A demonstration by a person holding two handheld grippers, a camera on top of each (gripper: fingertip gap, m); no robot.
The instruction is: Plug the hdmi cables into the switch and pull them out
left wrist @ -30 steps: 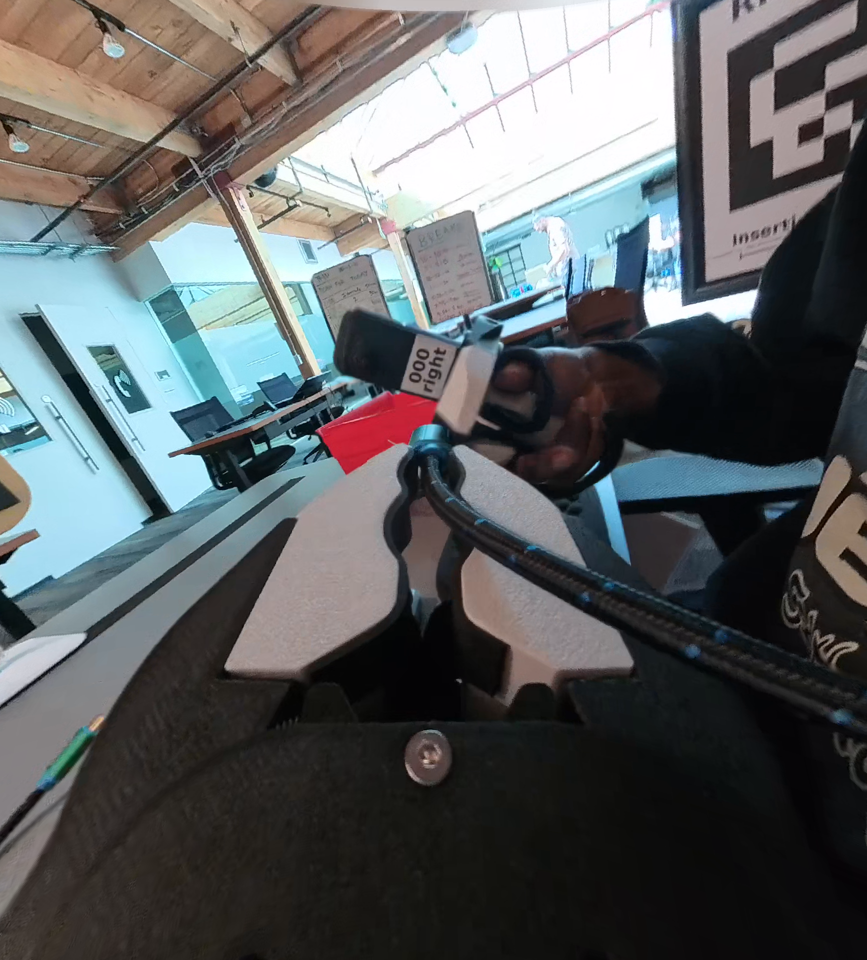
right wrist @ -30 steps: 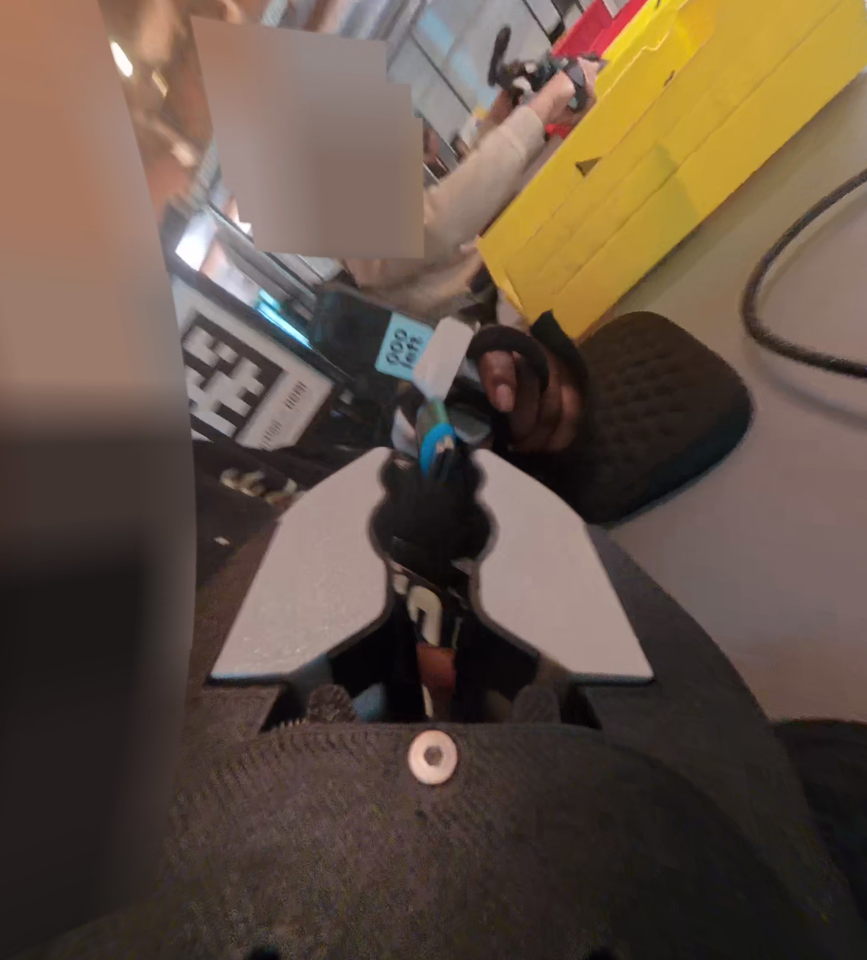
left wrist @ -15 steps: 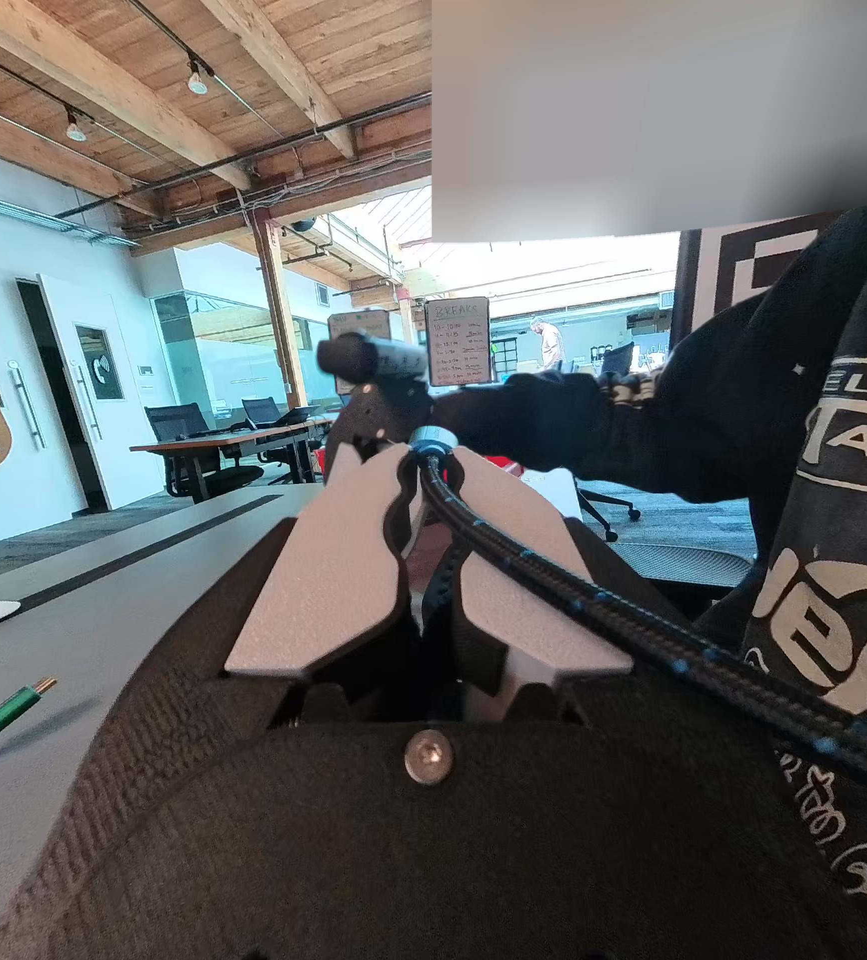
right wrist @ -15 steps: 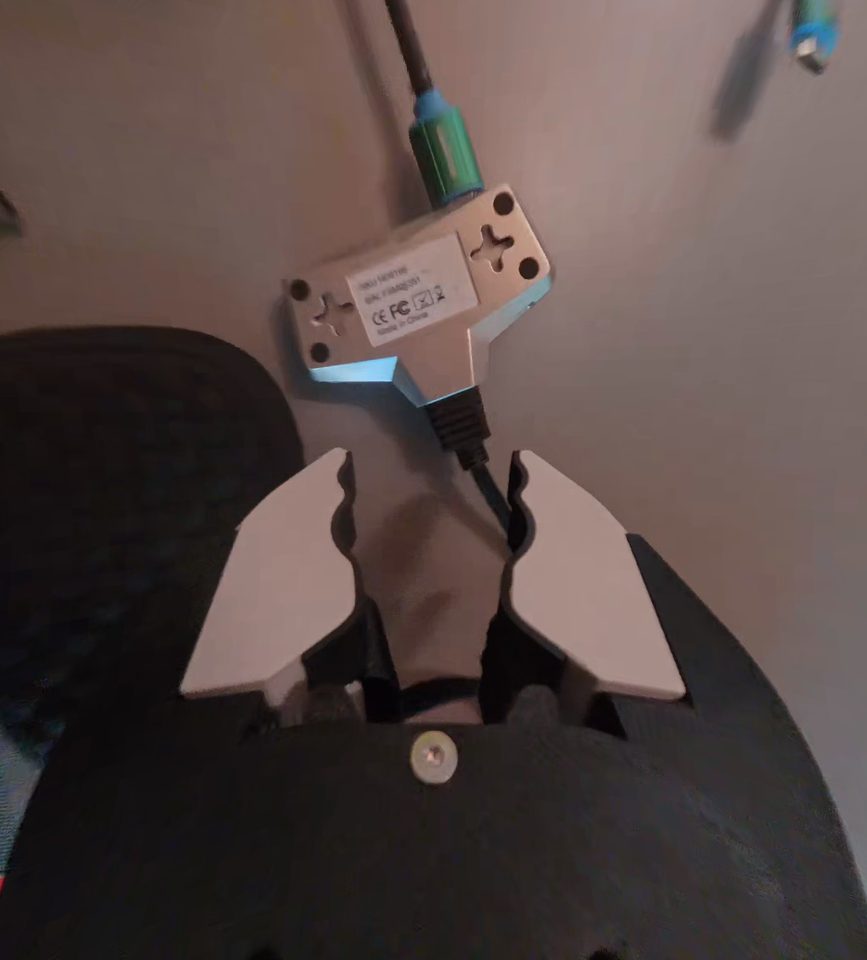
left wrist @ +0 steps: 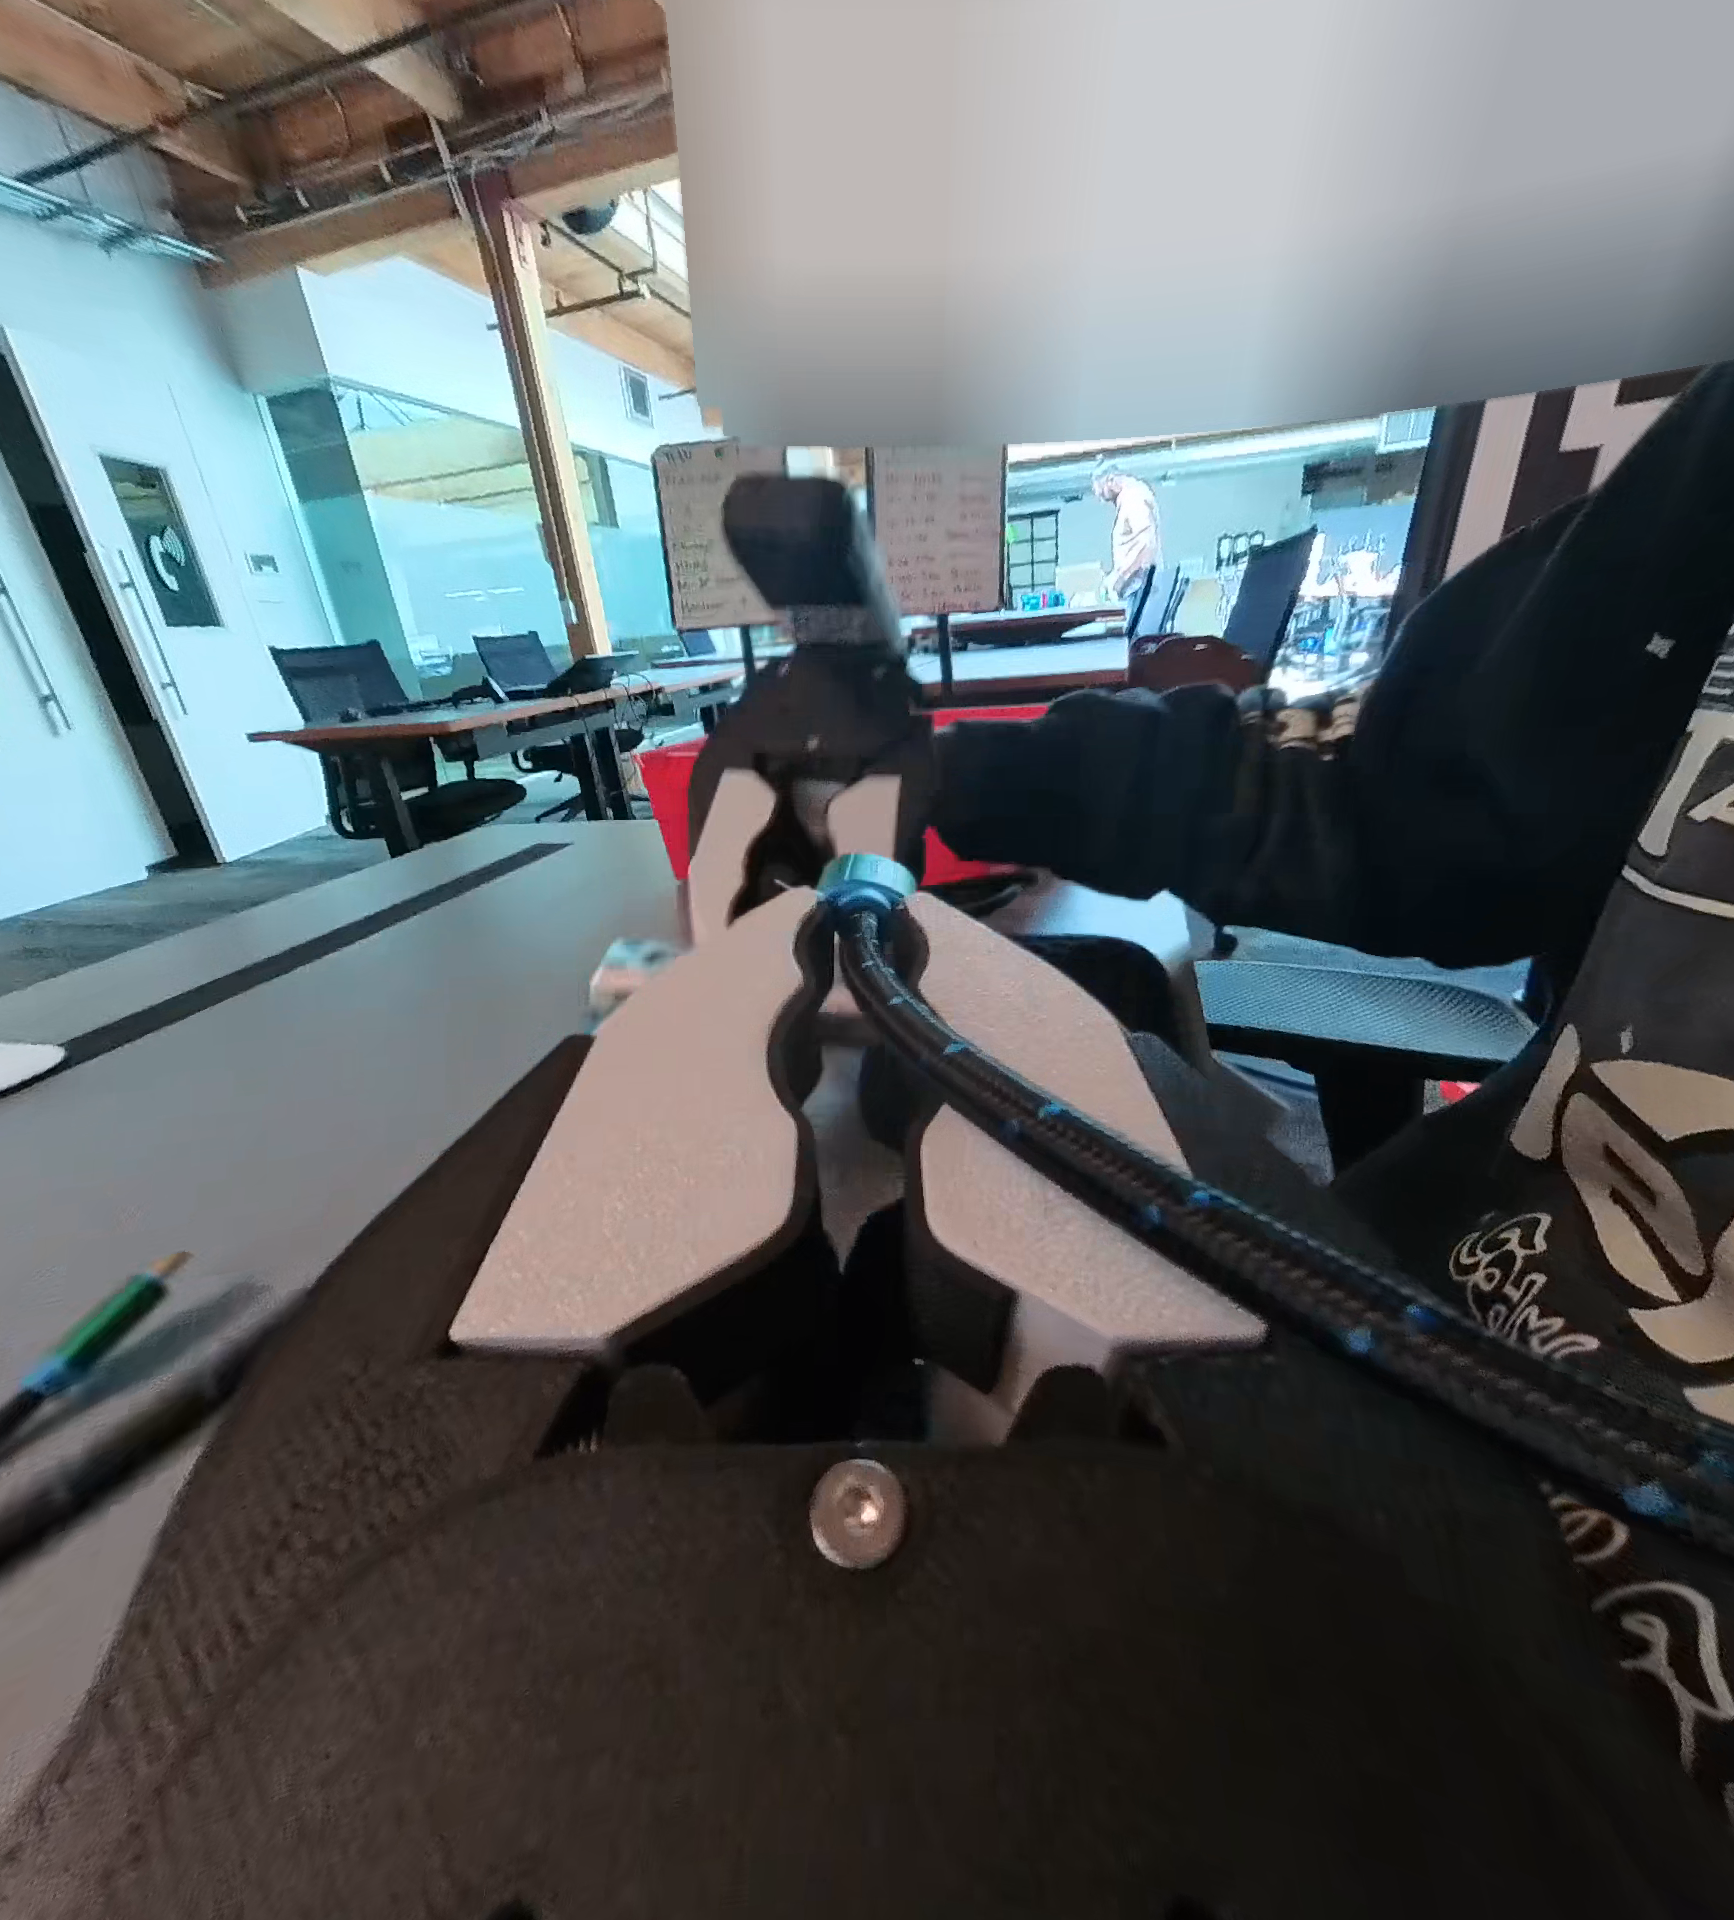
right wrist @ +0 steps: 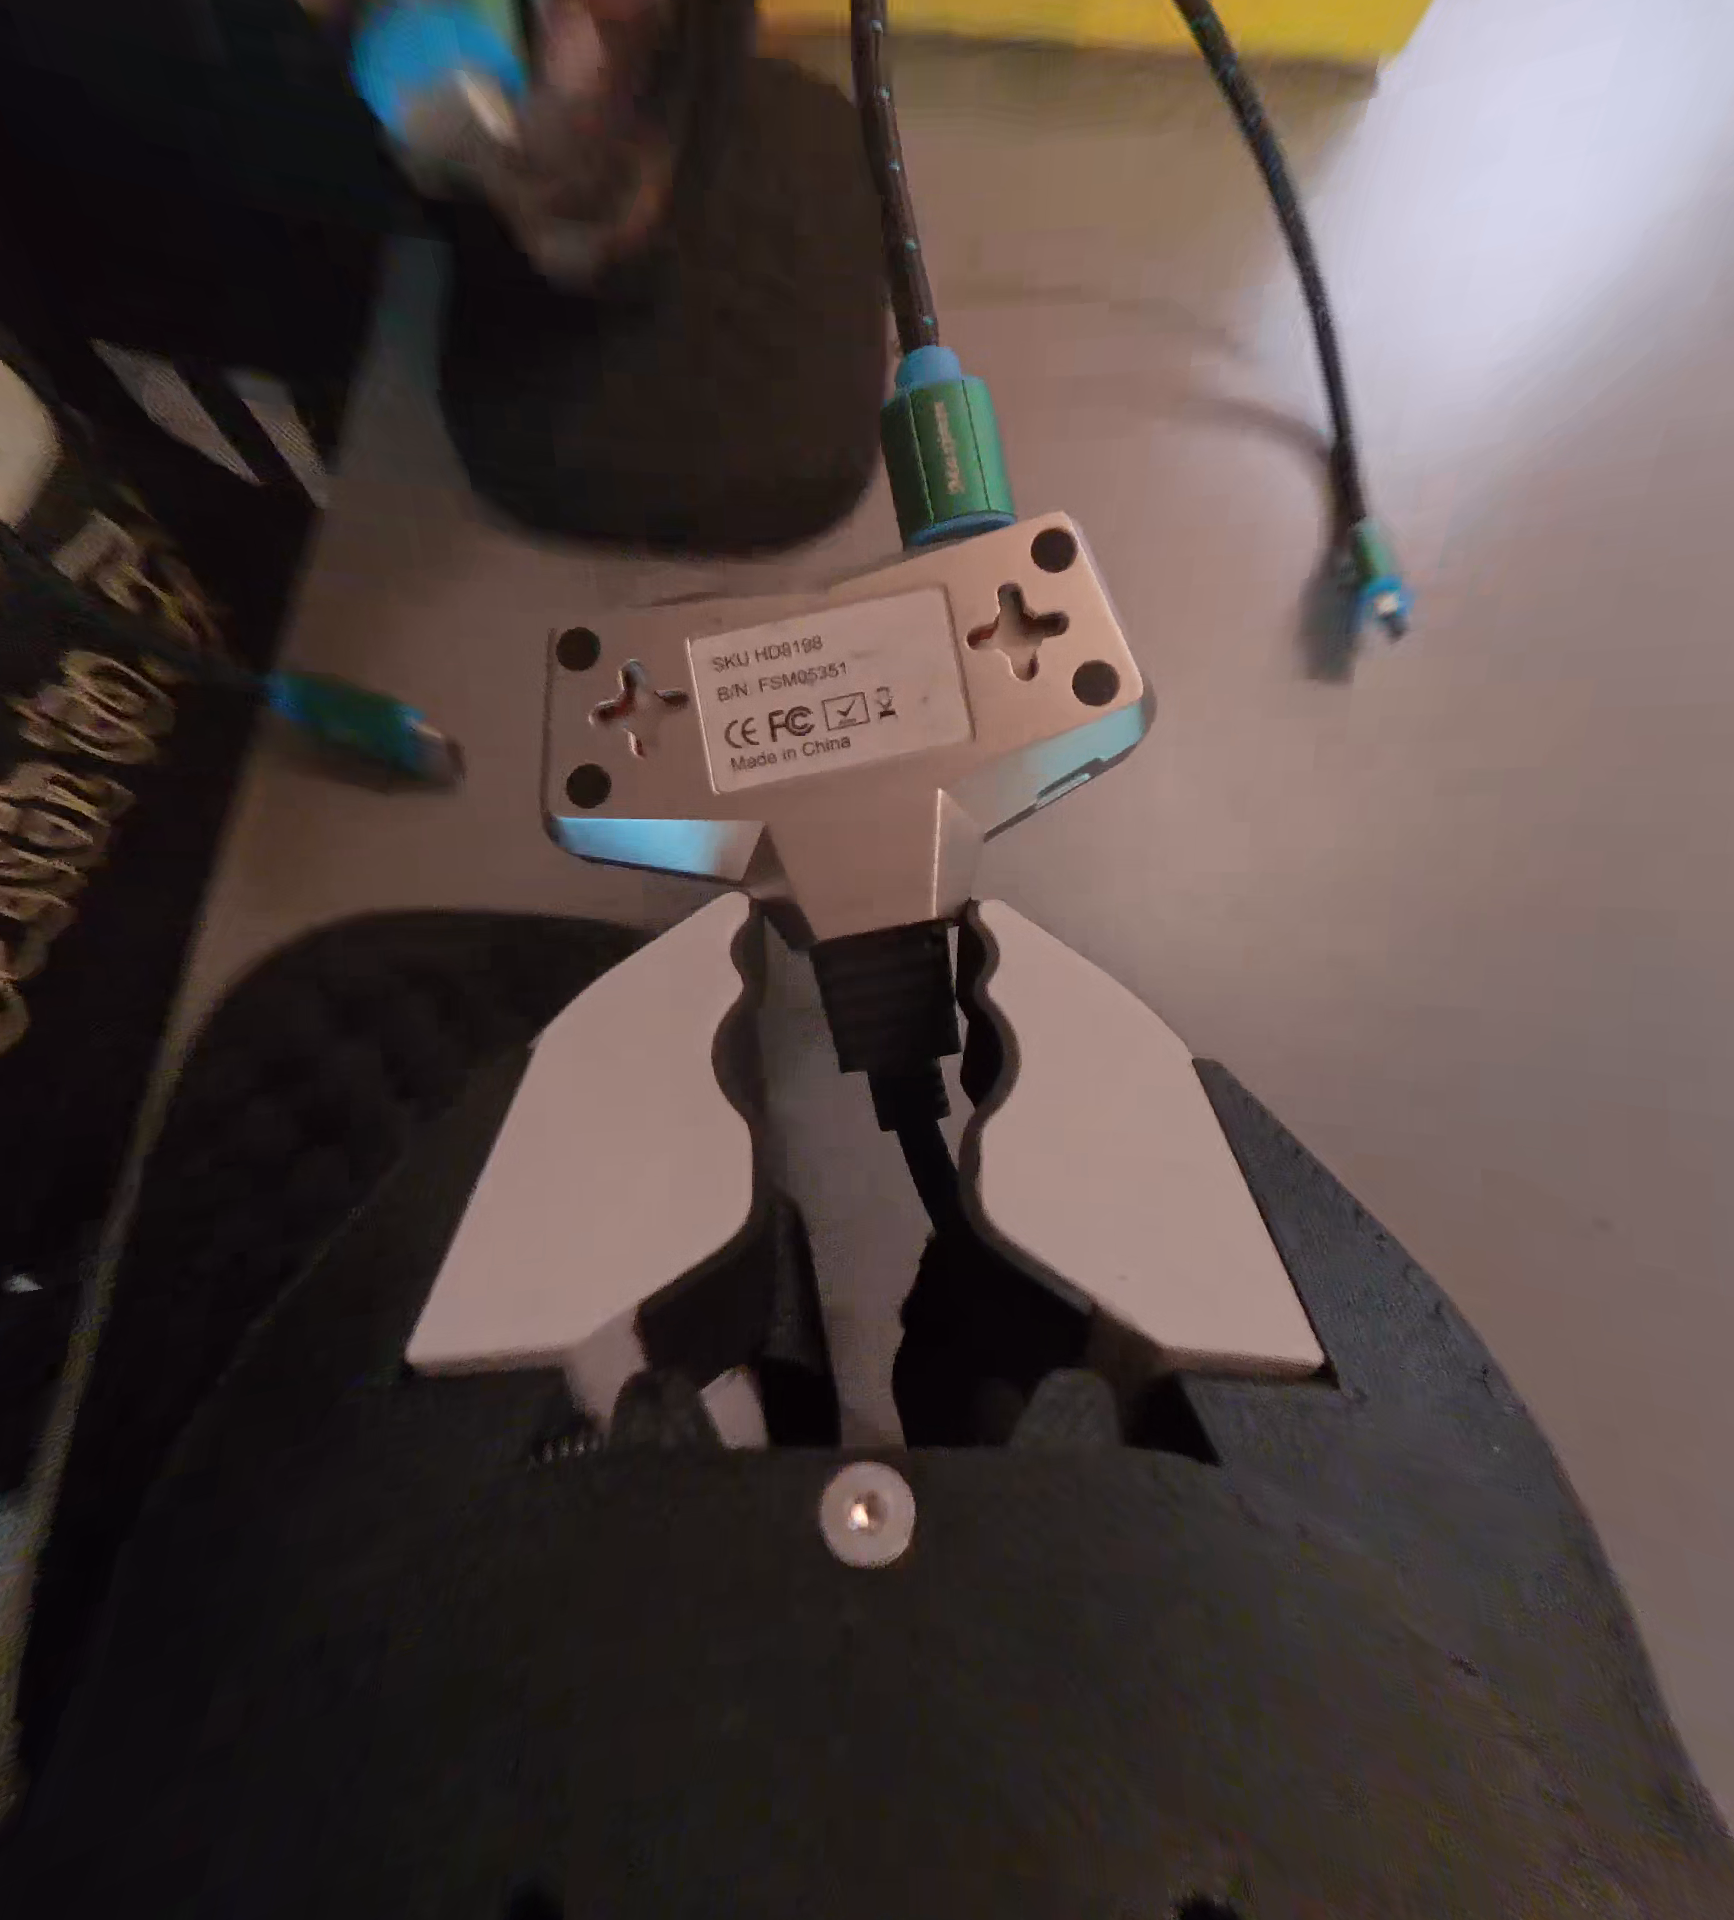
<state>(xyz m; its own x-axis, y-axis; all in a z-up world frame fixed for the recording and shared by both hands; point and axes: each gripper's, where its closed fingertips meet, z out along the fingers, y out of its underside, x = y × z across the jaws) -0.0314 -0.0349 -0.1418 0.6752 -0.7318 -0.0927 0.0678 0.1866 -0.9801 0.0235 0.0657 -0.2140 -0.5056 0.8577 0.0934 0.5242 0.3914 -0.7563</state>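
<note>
In the left wrist view my left gripper (left wrist: 858, 920) is shut on a black braided HDMI cable (left wrist: 1102, 1138), just behind its teal plug collar (left wrist: 863, 878). My right gripper (left wrist: 806, 821) shows beyond it, pointing down at the table. In the right wrist view the silver switch (right wrist: 842, 707) lies label side up on the grey table (right wrist: 1465, 935). My right gripper (right wrist: 858, 925) is closed around the switch's narrow stem and black cable boot. A green HDMI plug (right wrist: 946, 457) sits in a far port of the switch.
Loose green plugs lie right (right wrist: 1372, 592) and left (right wrist: 354, 717) of the switch; another (left wrist: 110, 1320) shows in the left wrist view. A black pad (right wrist: 655, 364) lies beyond the switch and a yellow box (right wrist: 1050, 21) at the far edge. A person's dark sleeve (left wrist: 1362, 790) is at the right.
My right gripper swung down from mid-air to the switch and closed its fingers around the stem. My left gripper kept its grip on the cable and came lower, nearer the right gripper.
</note>
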